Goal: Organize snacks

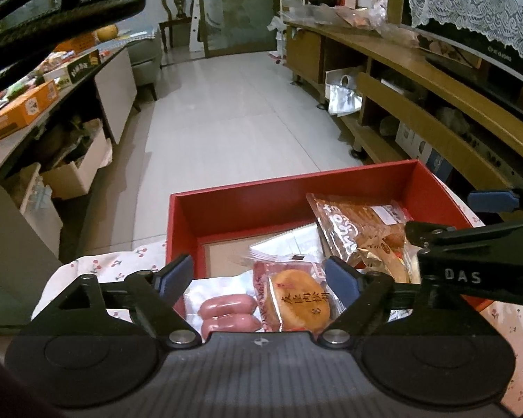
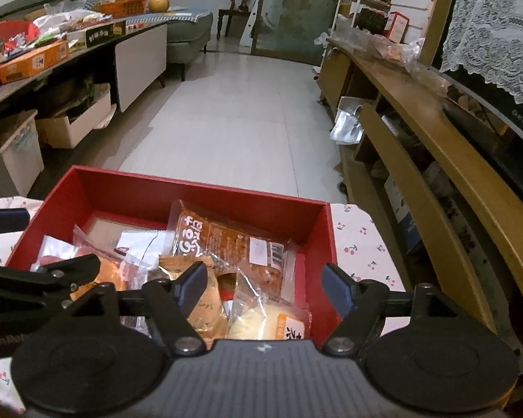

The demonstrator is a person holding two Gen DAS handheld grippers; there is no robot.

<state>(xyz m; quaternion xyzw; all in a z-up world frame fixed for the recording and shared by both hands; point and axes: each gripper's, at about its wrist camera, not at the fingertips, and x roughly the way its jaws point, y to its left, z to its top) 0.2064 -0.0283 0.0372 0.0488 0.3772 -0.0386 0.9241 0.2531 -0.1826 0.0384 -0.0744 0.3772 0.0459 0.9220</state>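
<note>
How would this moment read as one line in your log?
left gripper: open, empty | right gripper: open, empty | red box: holds wrapped snacks

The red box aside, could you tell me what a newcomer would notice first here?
Packaged snacks fill the red box on the cherry-print cloth: an orange bread bag toward the back, pink sausages and a round pastry in front. Both grippers, left and right, hover open above them.

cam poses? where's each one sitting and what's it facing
Left wrist: on the left gripper, open, looking down its fingers into the red box at sausages and a round cake; the right gripper shows at right.
Right wrist: on the right gripper, open over the box's right side; left gripper shows at left.
Shared: red box, orange snack bag, floor.
</note>
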